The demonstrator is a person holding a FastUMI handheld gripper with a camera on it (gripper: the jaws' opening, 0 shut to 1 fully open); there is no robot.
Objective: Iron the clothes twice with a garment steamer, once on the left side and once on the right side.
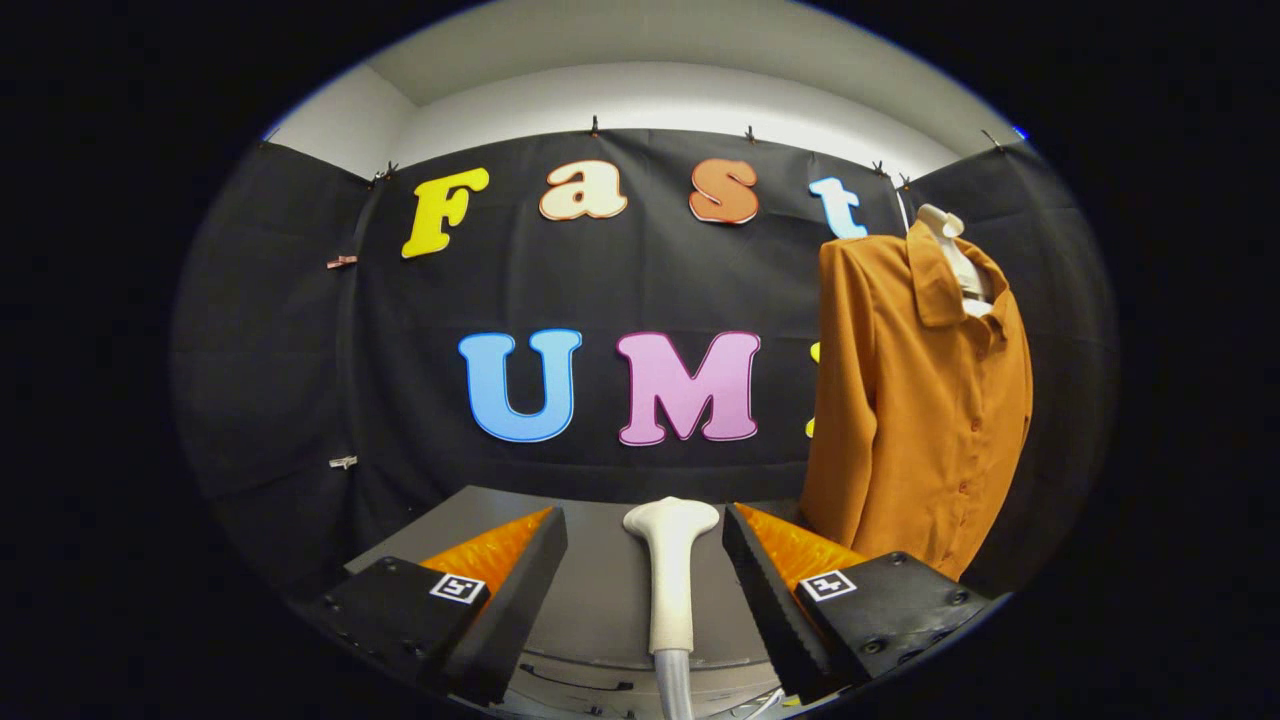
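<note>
A white garment steamer head (pixel 671 580) lies on the grey table (pixel 590 600), its handle pointing back toward me and its grey hose (pixel 675 690) trailing off below. My gripper (pixel 645 520) is open, one finger on each side of the steamer, with a gap between each finger and the handle. Beyond the right finger, an orange-brown button-front shirt (pixel 925 400) hangs upright on a white dummy neck (pixel 950 245), its front turned toward the right and one sleeve hanging down on the near side.
The booth's black cloth wall (pixel 300 350) closes off the back and both sides behind the table. Dark cables (pixel 575 682) lie on the table near its front edge, under the fingers.
</note>
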